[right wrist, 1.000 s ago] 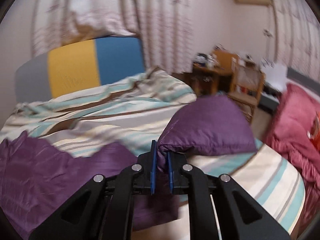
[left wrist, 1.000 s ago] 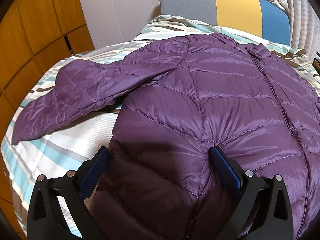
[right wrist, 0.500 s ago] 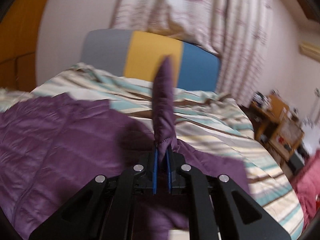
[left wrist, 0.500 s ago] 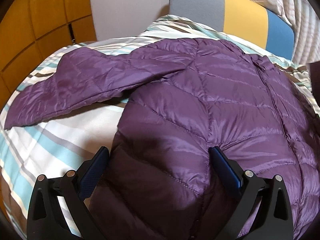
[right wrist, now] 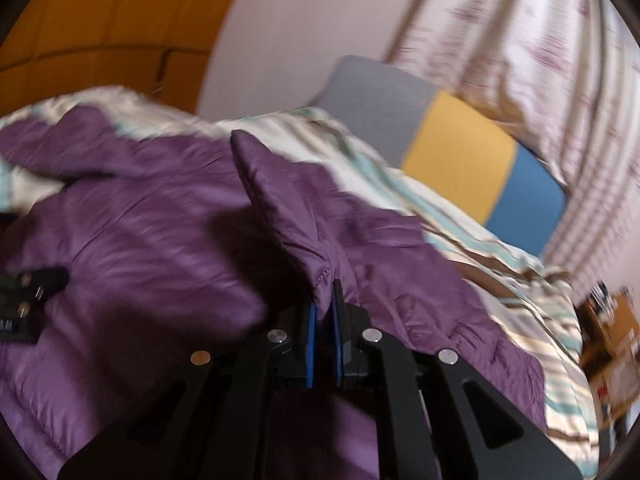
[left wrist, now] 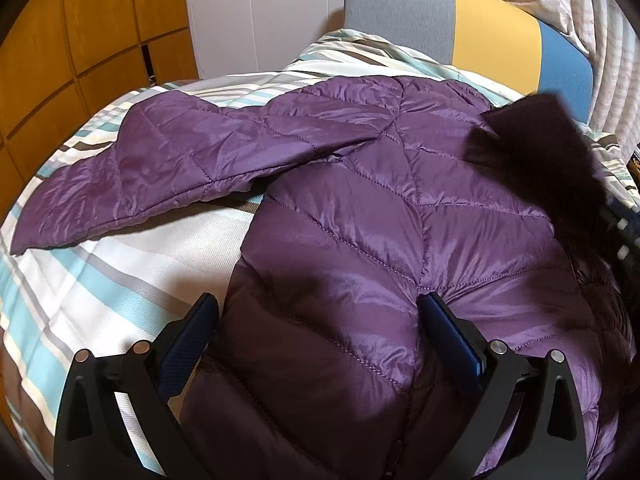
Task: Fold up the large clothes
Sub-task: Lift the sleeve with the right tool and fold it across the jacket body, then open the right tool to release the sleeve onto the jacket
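Left wrist view
Writing: none legible on purple jacket (left wrist: pixel 360 208) or elsewhere.
Jacket: spread flat on striped bed (left wrist: pixel 100 272); one sleeve (left wrist: pixel 160 172) stretched out to the left.
Left gripper (left wrist: pixel 318 312): jaws wide apart, straddling the jacket's near edge, right pad pressing into fabric; not clamped.
Surroundings: grey, yellow, blue headboard (left wrist: pixel 472 36); wooden panels (left wrist: pixel 80 32); a dark blurred shape crosses the right side.

Right wrist view
Writing: none; picture blurred.
Right gripper (right wrist: pixel 323 320): jaws pinched tight on the other sleeve (right wrist: pixel 288 208), lifted above the jacket body.
Beyond: curtains (right wrist: pixel 540 60).
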`<state>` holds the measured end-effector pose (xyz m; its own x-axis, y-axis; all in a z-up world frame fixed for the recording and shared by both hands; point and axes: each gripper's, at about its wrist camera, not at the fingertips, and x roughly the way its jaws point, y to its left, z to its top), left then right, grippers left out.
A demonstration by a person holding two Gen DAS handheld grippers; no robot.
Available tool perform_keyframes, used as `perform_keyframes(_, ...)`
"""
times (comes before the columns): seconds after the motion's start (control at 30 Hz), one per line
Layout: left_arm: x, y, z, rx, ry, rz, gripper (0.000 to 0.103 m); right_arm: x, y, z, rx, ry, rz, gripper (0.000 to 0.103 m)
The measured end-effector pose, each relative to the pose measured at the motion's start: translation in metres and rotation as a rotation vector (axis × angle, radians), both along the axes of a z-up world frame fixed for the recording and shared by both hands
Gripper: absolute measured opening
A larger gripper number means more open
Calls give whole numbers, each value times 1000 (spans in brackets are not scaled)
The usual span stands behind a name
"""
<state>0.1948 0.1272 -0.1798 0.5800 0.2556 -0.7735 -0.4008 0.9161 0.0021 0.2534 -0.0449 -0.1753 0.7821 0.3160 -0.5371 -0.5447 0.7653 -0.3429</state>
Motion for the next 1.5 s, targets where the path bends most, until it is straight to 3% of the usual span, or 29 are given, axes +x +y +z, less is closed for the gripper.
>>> perform_keyframes(0.23,0,0,0,-2,1,0,100,-5,28,-35,-152,93,169,9)
perform_keyframes(0.33,1,0,3,3,17,3,100,-4,28,-37,-150,97,181,10)
perform_keyframes(0.4,1,-3,10,20,30,9,100,-1,20,-31,-116,127,186,31)
perform_keyframes(0.43,1,-5,18,28,20,11,100,0,11,-24,-80,130,168,59)
perform_keyframes(0.47,0,-7,25,26,5,10,100,0,-1,-15,-27,121,147,67)
perform_keyframes(0.63,14,-24,61,-9,-92,-25,100,6,-52,10,159,190,9,69)
perform_keyframes(0.73,37,-48,64,42,-103,-77,100,16,-93,10,252,236,-168,70)
perform_keyframes(0.83,64,-71,58,62,-77,-130,100,21,-124,4,277,239,-351,77)
perform_keyframes(0.87,72,-78,56,67,-71,-142,100,21,-137,-3,304,257,-416,77)
perform_keyframes(1.0,100,-94,47,114,-63,-167,97,20,-169,-11,423,297,-505,72)
perform_keyframes(1.03,105,-96,44,148,-58,-170,87,19,-175,-8,451,289,-512,64)
perform_keyframes(1.07,111,-95,36,199,-32,-165,74,19,-180,-6,478,282,-513,50)
perform_keyframes(1.1,114,-89,26,227,2,-156,71,18,-184,-5,489,283,-513,43)
perform_keyframes(1.13,114,-81,16,206,22,-154,70,18,-188,-3,499,284,-515,37)
perform_keyframes(1.23,103,-63,11,115,-6,-133,70,28,-199,4,530,275,-546,37)
perform_keyframes(1.37,100,-61,10,119,-21,-120,70,64,-210,12,547,289,-584,32)
perform_keyframes(1.5,98,-58,9,101,-26,-112,73,115,-212,4,496,316,-625,23)
